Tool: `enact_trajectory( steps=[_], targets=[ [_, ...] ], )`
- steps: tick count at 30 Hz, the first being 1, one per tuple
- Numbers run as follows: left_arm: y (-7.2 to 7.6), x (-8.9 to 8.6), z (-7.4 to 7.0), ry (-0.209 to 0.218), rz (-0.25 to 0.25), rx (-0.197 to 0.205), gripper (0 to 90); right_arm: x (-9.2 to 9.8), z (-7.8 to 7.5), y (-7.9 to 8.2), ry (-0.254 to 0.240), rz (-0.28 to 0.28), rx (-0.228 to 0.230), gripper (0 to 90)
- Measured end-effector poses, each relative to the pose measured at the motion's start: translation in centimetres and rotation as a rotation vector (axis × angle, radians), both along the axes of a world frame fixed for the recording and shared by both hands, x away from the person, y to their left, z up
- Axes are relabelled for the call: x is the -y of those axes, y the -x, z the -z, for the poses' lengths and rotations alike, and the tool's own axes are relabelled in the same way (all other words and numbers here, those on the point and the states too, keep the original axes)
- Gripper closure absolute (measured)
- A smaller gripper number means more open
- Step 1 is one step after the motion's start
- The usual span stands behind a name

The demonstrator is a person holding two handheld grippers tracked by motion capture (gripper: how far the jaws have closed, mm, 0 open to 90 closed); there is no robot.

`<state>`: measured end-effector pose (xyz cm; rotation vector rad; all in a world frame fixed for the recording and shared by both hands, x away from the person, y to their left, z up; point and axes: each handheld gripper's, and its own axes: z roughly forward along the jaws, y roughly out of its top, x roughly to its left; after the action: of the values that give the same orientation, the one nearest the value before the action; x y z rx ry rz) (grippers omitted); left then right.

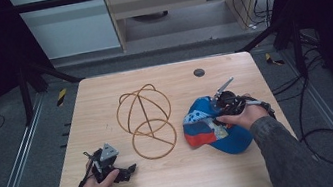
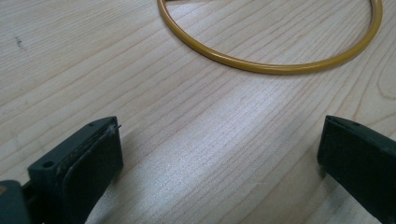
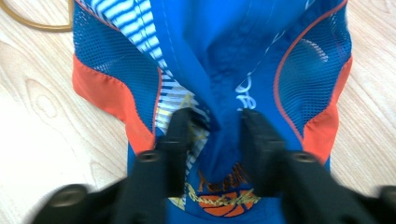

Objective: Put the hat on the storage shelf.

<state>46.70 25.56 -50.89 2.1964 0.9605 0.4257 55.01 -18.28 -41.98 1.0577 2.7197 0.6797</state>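
Note:
A blue cap [image 1: 210, 127] with orange panels and mesh sides lies on the right of the wooden table [image 1: 98, 91]. My right gripper [image 1: 217, 115] is on top of it. In the right gripper view the cap [image 3: 224, 56] has a fold of blue cloth pinched between the jaws, and the right gripper [image 3: 217, 119] is shut on that fold. A gold wire frame [image 1: 146, 122] of hoops stands at the table's middle. My left gripper [image 1: 128, 170] rests near the front left, open [image 2: 219, 144], with bare wood between its jaws and the frame's base ring [image 2: 271, 65] ahead of it.
A small dark round disc [image 1: 198, 72] sits in the tabletop near the far edge. Black cables [image 1: 329, 143] loop on the floor to the right. Metal rails run along both sides of the table, with dark frame legs at the far corners.

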Motion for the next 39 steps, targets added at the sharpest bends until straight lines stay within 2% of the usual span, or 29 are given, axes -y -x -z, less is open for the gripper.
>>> enact_trajectory(
  steps=[2, 4, 12, 16, 21, 23, 24, 27, 35, 36, 37, 39],
  targets=[
    [0.0, 0.0, 0.0, 0.0, 0.0, 0.0, 0.0, 0.1, -0.1, 0.0, -0.018, -0.01, 0.0, 84.4],
    [0.0, 0.0, 0.0, 0.0, 0.0, 0.0, 0.0, 0.0, -0.2, 0.1, -0.015, -0.017, -0.005, 88.2],
    [0.0, 0.0, 0.0, 0.0, 0.0, 0.0, 0.0, 0.3, -1.2, 0.3, -0.02, -0.022, -0.001, 89.9],
    [0.0, 0.0, 0.0, 0.0, 0.0, 0.0, 0.0, 0.6, -2.3, 0.6, -0.041, -0.022, 0.007, 89.9],
    [0.0, 0.0, 0.0, 0.0, 0.0, 0.0, 0.0, 1.1, -4.8, 1.3, -0.063, -0.036, 0.039, 89.9],
    [0.0, 0.0, 0.0, 0.001, 0.0, 0.0, 0.0, 1.1, -5.2, 1.4, -0.068, -0.039, 0.045, 89.9],
    [0.0, 0.0, 0.0, 0.0, 0.0, 0.001, 0.0, 1.3, -6.2, 1.6, -0.075, -0.042, 0.06, 89.9],
    [0.0, 0.0, 0.0, 0.006, -0.004, 0.002, 0.0, 1.4, -7.6, 2.0, -0.085, -0.043, 0.078, 89.9],
    [0.0, 0.0, 0.0, 0.003, -0.002, 0.004, 0.0, 1.9, -11.4, 2.6, -0.094, -0.052, 0.141, 89.9],
    [0.0, 0.0, 0.0, 0.003, -0.002, 0.004, 0.0, 1.9, -11.4, 2.6, -0.094, -0.052, 0.141, 89.9],
    [0.0, 0.0, 0.0, 0.003, -0.002, 0.004, 0.0, 2.0, -12.4, 2.7, -0.095, -0.053, 0.158, 89.9],
    [0.0, 0.0, 0.0, 0.003, -0.002, 0.004, 0.0, 2.2, -13.3, 2.9, -0.099, -0.055, 0.175, 89.9]
  ],
)
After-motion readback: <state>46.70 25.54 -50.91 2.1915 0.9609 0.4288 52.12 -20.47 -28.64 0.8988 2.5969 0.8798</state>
